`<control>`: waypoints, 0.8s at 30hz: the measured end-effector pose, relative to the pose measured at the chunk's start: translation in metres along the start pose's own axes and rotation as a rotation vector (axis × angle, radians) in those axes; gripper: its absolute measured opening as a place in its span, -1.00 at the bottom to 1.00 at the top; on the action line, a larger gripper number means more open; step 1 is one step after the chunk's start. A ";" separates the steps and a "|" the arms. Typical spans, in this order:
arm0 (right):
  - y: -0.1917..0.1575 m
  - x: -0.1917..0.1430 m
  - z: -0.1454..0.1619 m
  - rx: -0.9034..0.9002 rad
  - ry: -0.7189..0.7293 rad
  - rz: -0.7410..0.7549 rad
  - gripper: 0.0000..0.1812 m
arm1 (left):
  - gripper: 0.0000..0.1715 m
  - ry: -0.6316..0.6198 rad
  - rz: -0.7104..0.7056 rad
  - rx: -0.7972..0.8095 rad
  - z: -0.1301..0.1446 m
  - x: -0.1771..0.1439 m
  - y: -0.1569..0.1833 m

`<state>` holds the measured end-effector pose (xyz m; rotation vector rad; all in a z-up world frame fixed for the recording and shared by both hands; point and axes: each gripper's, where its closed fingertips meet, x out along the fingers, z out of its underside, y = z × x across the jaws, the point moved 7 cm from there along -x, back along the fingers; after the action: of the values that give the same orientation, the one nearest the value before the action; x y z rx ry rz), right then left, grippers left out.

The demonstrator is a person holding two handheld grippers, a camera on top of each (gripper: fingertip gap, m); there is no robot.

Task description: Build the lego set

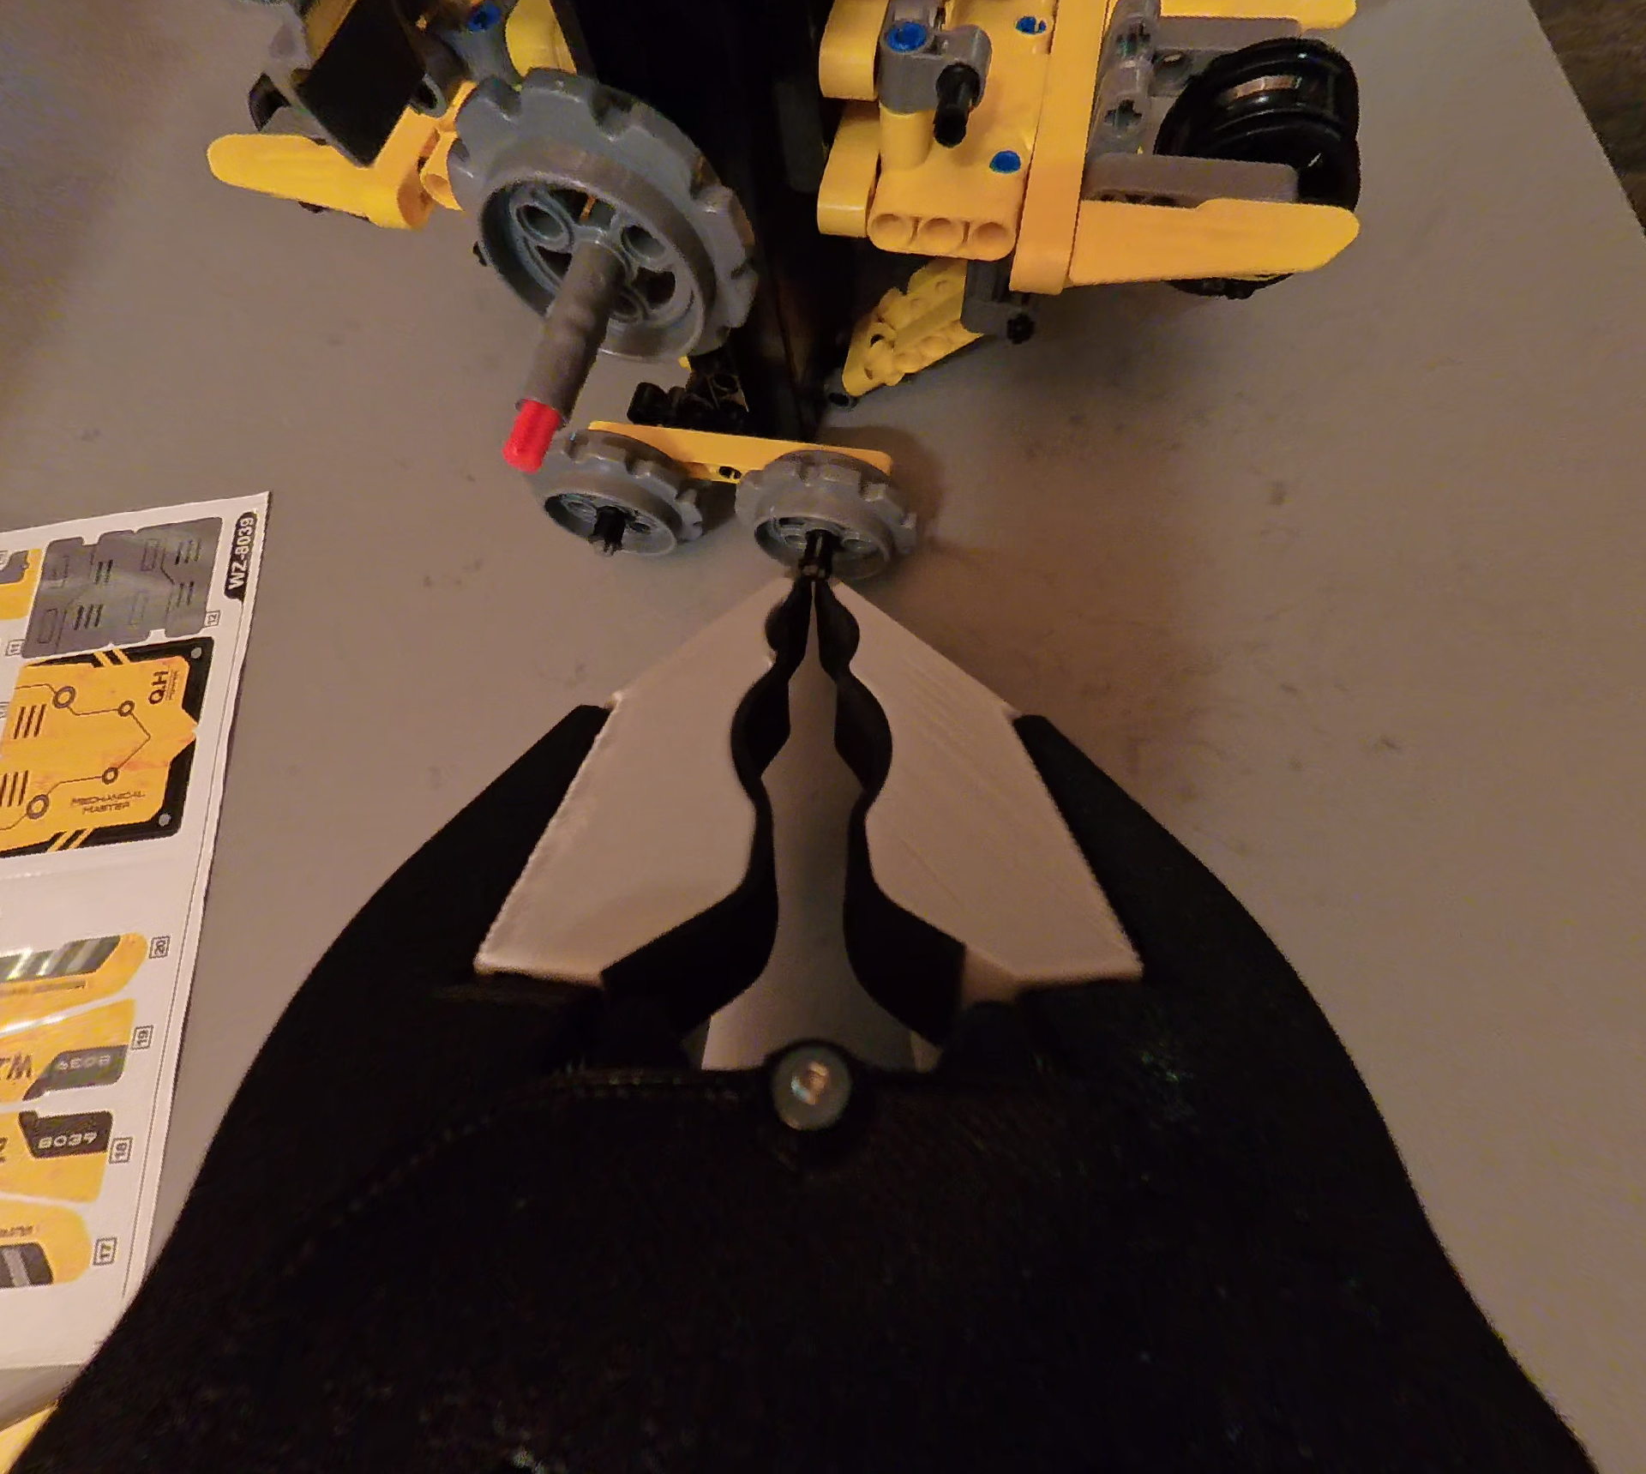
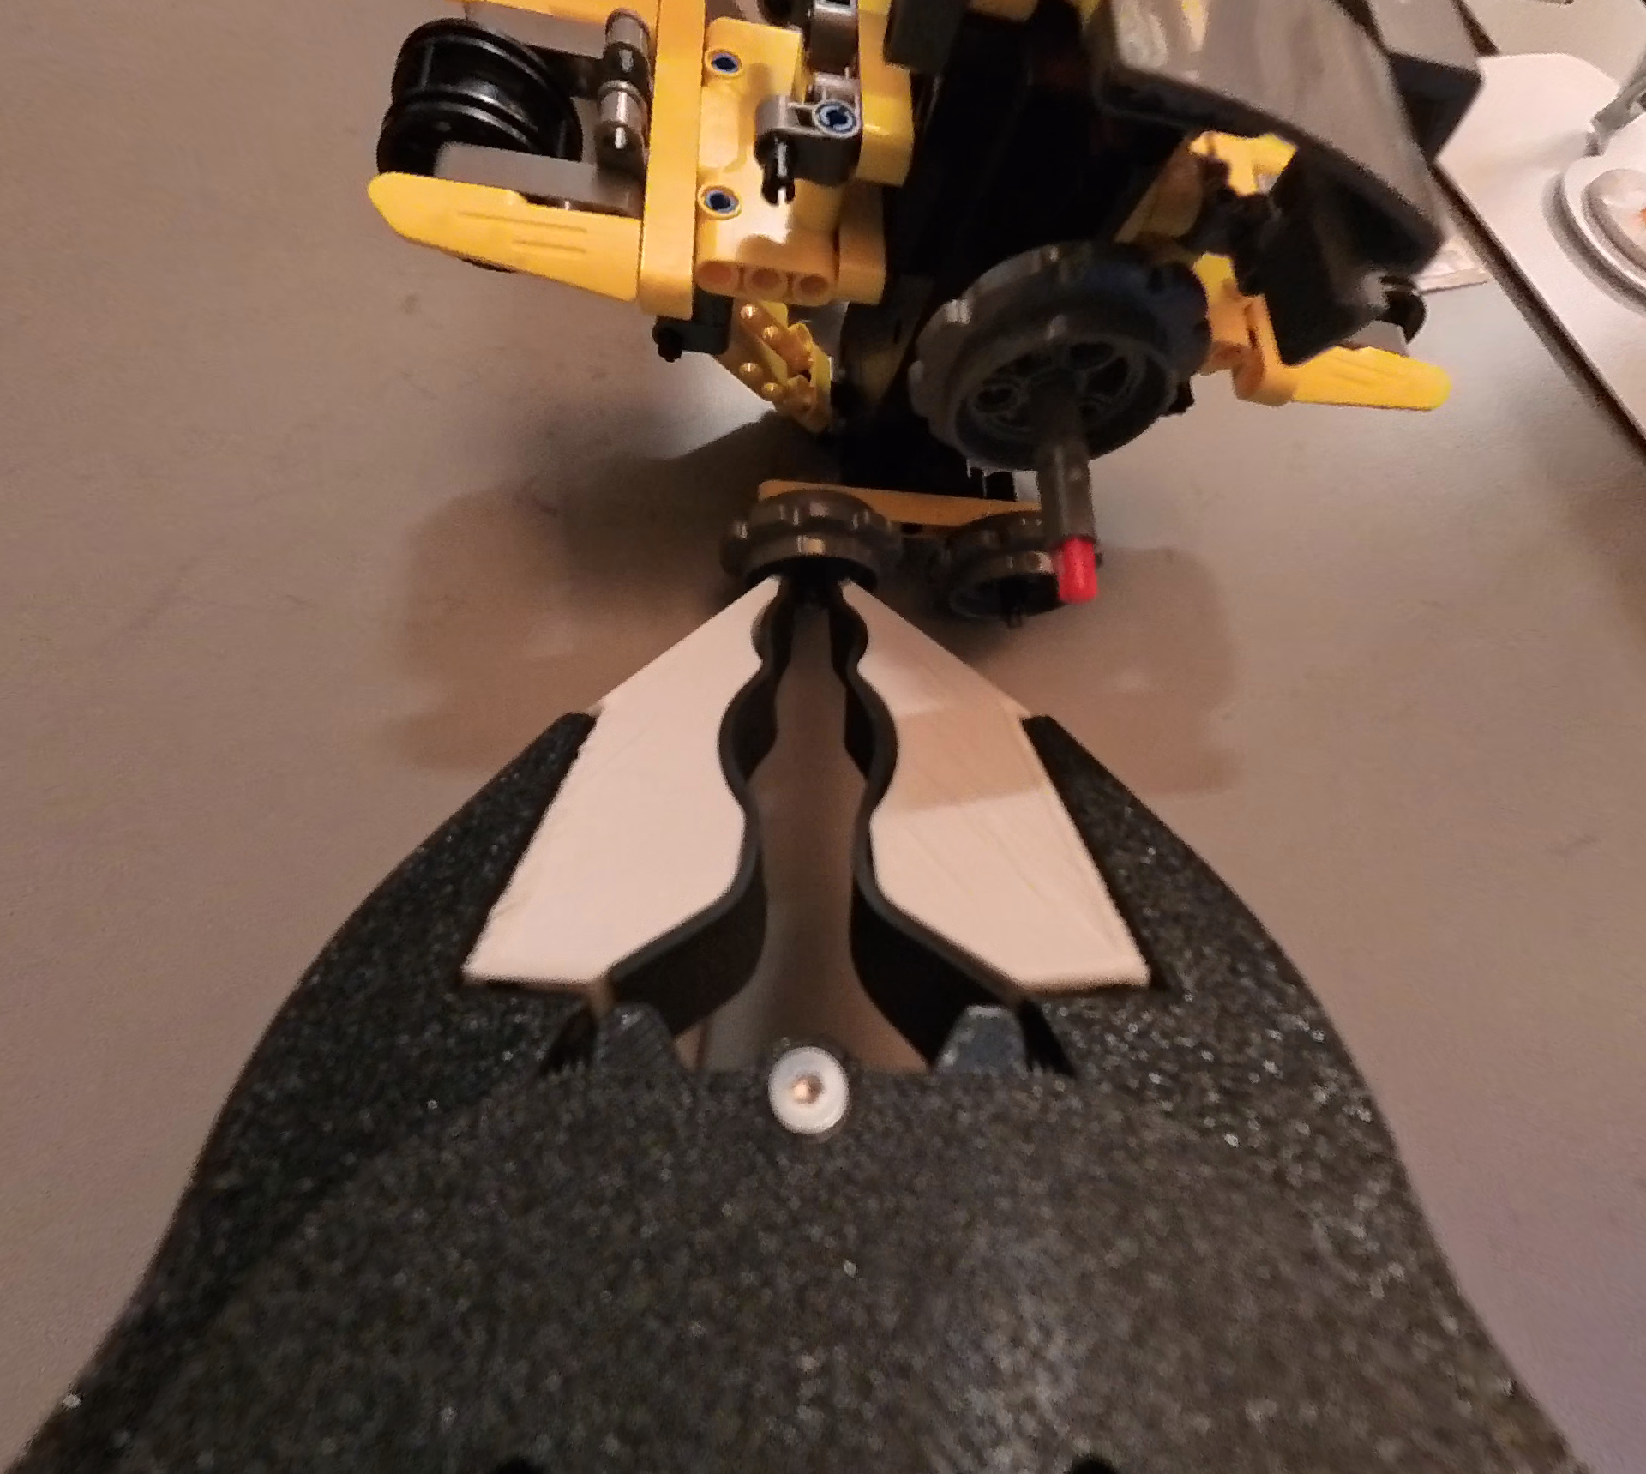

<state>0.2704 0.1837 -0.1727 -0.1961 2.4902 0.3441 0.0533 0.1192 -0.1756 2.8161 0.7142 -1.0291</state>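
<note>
**Small wheel unit: both grippers pinched on its axle stubs**

Small wheel unit (image 1: 726,491): a short yellow beam carrying two grey toothed wheels, lying on the grey table (image 1: 1247,629) just in front of the large yellow-and-black brick-built model (image 1: 935,122). Whether it is joined to the model or only lies against it, the views do not show.

Left gripper (image 1: 812,594): fingers drawn nearly together, tips pinched on the thin black axle stub (image 1: 810,563) that pokes out of the right-hand small wheel (image 1: 828,518).

Right gripper (image 2: 809,596): fingers narrow as well, tips closed around a black axle stub at the hub of the nearer small wheel (image 2: 815,536). It looks gripped, though the contact is partly hidden by the fingertips.

Nearby:
- Big grey toothed wheel (image 1: 606,220) on the model, with a long grey shaft ending in a red cap (image 1: 532,433) just beside the wheel unit.
- Black pulley wheel (image 1: 1265,113) in the yellow side frame.
- Sticker sheet (image 1: 98,852) flat on the table, well left of the left gripper.

Status: model largely assembled, upright on the table; sticker sheet appears mostly unpeeled.
</note>
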 end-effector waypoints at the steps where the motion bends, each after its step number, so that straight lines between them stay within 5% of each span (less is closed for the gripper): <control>1: 0.000 -0.001 0.000 0.000 0.003 0.003 -0.93 | -1.00 0.002 -0.001 -0.002 0.000 0.000 0.000; 5: 0.002 -0.004 0.004 0.005 -0.006 0.017 -0.90 | -0.88 0.014 -0.016 -0.013 -0.001 -0.001 -0.002; 24: 0.000 -0.003 0.004 -0.004 -0.016 -0.008 -0.94 | -1.00 0.000 -0.017 -0.004 -0.003 0.003 0.001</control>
<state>0.2747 0.1852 -0.1744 -0.2038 2.4722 0.3467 0.0579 0.1202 -0.1754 2.8112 0.7408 -1.0297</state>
